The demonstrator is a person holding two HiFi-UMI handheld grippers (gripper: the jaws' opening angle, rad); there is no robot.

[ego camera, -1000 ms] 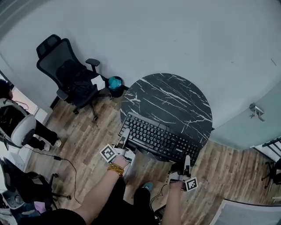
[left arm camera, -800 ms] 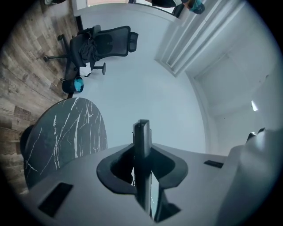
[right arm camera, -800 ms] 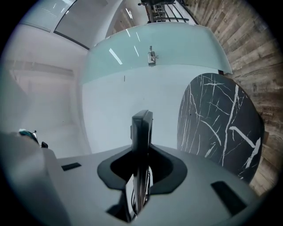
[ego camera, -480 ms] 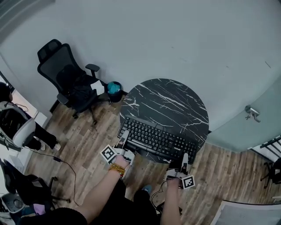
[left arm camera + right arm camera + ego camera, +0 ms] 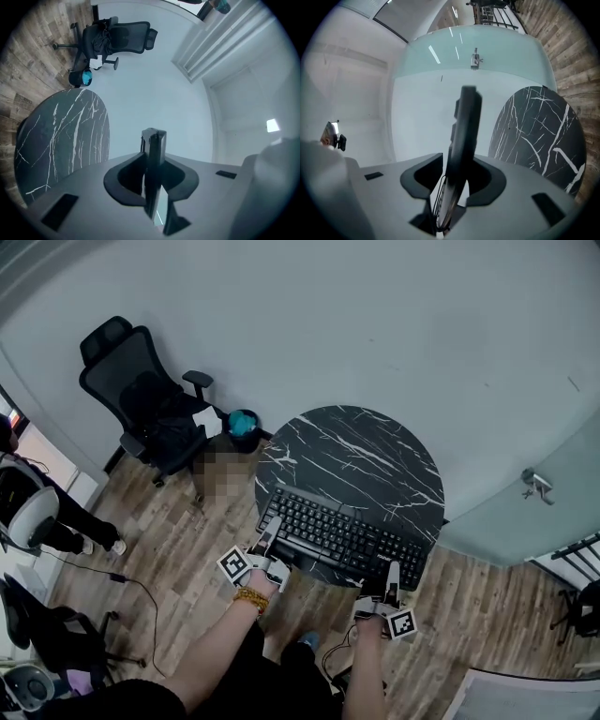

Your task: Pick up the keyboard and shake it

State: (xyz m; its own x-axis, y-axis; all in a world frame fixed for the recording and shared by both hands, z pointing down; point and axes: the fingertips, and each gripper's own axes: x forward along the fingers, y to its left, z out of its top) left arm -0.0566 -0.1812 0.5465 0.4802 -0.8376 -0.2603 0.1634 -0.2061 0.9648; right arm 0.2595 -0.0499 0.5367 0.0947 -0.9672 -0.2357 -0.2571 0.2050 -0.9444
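Wooden floor [image 5: 187,531] fills the room, and a round black marble table [image 5: 375,451] stands near a pale wall. An office chair [image 5: 141,390] is at 10 o'clock from the table.

In the head view the keyboard [image 5: 342,538] lies on the part of the table nearest to the person, at about 6 o'clock on the round top. Its long axis runs from 10 o'clock to 4 o'clock. One short end is at each of the tongs, so neither hand is nearer to it.

The left gripper [image 5: 268,529] is at the 10 o'clock end. In the left gripper view its jaws stand close together on a thin dark edge, which I judge is this end of the keyboard, so it looks clamped.

The right gripper [image 5: 394,572] is at the 4 o'clock end. In the right gripper view the dark slab of the keyboard [image 5: 464,131] rises between the jaws, and these jaws are opening. I judge the pads no longer press on it.

From the left tongs the body of the keyboard goes toward 4 o'clock, and from the right tongs toward 10 o'clock. To lift and shake it level, I think both ends need a firm grip. With only the left end held, the 4 o'clock end would probably hang down.
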